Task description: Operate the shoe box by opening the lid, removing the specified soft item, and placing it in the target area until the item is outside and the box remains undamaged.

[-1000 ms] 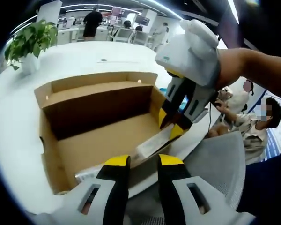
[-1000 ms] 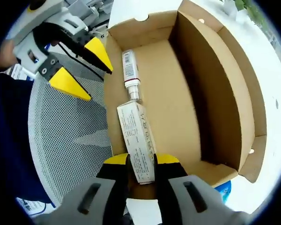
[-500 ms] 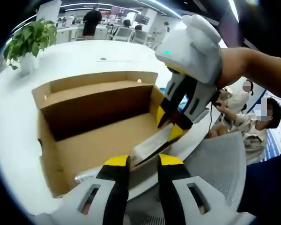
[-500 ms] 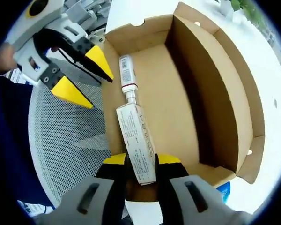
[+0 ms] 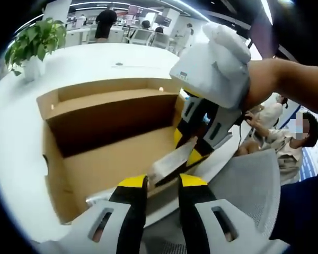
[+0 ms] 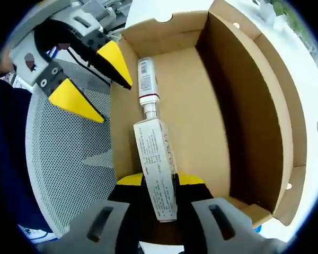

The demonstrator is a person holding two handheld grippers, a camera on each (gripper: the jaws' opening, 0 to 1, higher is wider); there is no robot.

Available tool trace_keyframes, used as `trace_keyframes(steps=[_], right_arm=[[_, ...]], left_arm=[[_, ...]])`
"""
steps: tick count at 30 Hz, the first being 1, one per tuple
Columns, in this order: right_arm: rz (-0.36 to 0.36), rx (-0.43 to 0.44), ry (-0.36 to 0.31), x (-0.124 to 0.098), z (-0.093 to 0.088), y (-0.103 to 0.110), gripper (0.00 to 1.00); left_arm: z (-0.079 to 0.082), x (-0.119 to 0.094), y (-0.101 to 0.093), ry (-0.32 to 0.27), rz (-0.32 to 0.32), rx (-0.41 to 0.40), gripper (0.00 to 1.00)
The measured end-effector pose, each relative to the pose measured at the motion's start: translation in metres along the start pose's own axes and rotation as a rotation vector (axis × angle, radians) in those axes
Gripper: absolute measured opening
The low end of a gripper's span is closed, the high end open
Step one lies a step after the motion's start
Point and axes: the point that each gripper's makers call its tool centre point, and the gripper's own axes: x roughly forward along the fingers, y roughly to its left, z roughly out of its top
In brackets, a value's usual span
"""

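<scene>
Right gripper (image 6: 159,182) jaws still clamp the tube (image 6: 158,169), barely raised at the shoe box's (image 6: 265,106) near wall; left gripper (image 5: 159,185) jaws stay narrowly apart, empty; extraction barely begun.

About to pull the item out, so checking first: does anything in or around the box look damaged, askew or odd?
Nothing stands out. The cardboard box is open, its walls untorn. The white tube lies along the near wall, its flat end between the right gripper jaws. The left gripper hangs open by the cap end.
</scene>
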Motion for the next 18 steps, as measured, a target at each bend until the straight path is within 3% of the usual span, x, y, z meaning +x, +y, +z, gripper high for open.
trace_keyframes(steps=[12,18], right_arm=[[-0.048,-0.098,0.066,0.025,-0.003,-0.008,0.2],[-0.052,-0.12,0.06,0.021,-0.002,-0.013,0.19]], left_arm=[[0.001,0.001,0.0,-0.001,-0.003,-0.004,0.21],[-0.001,0.002,0.002,0.008,0.003,-0.006,0.21]])
